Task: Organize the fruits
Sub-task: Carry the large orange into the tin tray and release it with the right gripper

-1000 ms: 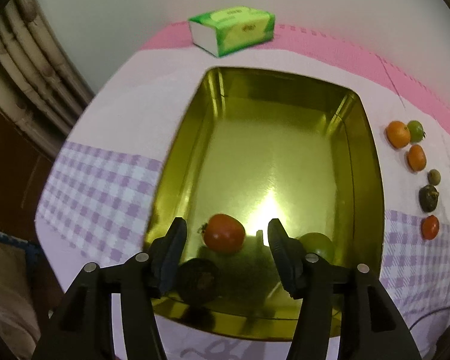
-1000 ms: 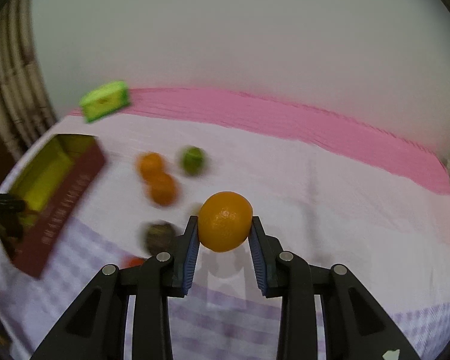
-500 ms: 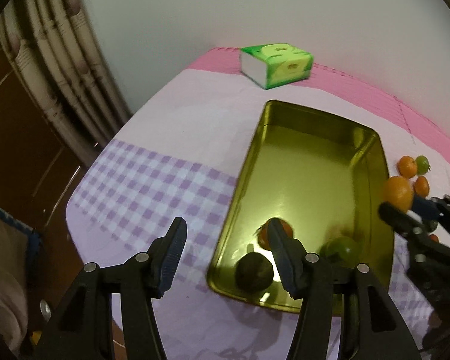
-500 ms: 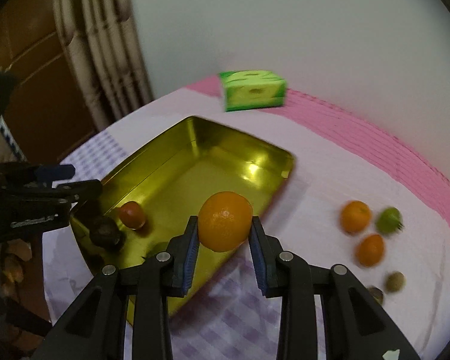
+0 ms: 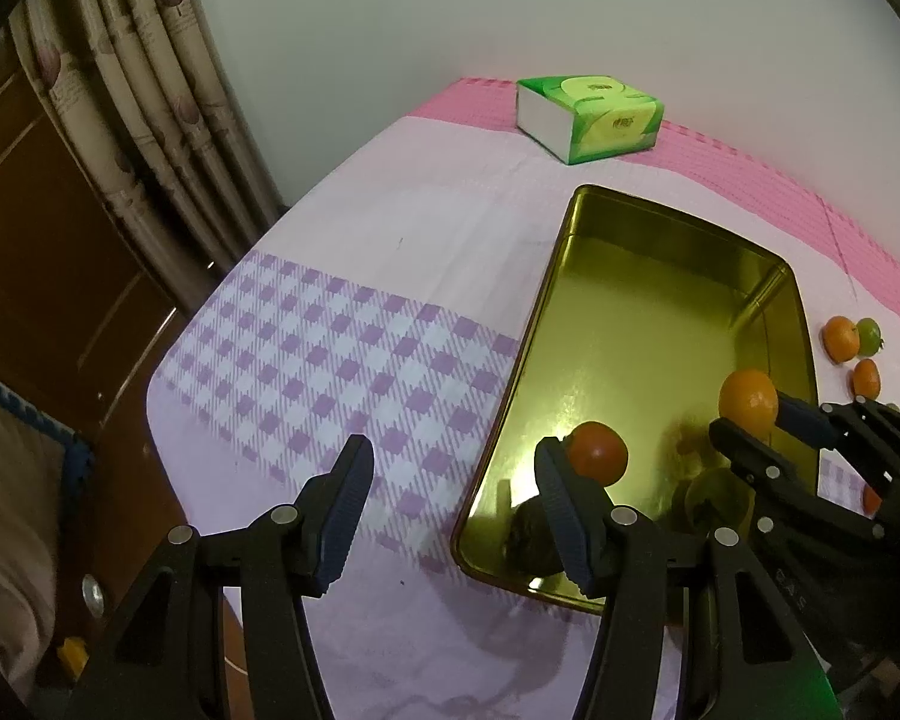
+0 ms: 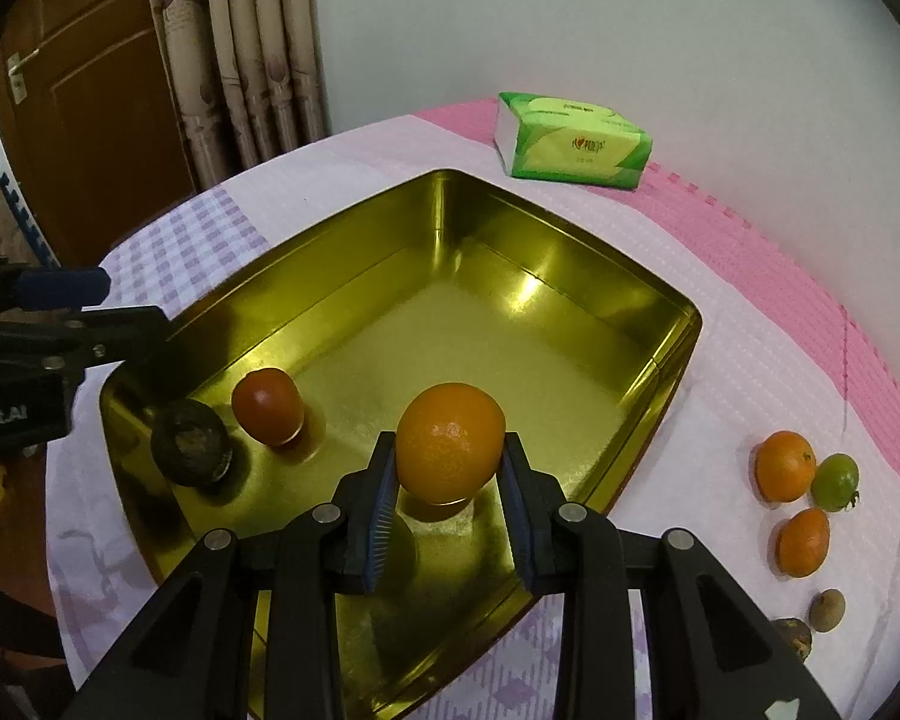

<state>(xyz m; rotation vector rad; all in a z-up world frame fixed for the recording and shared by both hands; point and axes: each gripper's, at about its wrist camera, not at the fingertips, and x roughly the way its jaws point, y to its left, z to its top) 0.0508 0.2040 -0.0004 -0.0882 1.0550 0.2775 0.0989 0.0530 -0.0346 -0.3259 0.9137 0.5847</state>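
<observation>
My right gripper (image 6: 450, 504) is shut on an orange (image 6: 450, 443) and holds it above the near part of the gold tin tray (image 6: 570, 246); it also shows in the left wrist view (image 5: 756, 420). In the tray lie a red tomato (image 6: 267, 407), a dark round fruit (image 6: 189, 451) and a green fruit (image 5: 717, 495). My left gripper (image 5: 453, 510) is open and empty, over the tablecloth left of the tray (image 5: 546, 312). Two oranges (image 6: 784, 465), a green tomato (image 6: 834, 481) and small brown fruits (image 6: 826, 610) lie on the cloth right of the tray.
A green tissue pack (image 6: 573, 144) lies behind the tray near the wall. The table edge, curtains (image 5: 168, 120) and a wooden door (image 6: 90, 90) are to the left.
My right gripper has carried the orange from the loose fruits to above the tray. My left gripper has drawn back and left, out of the tray.
</observation>
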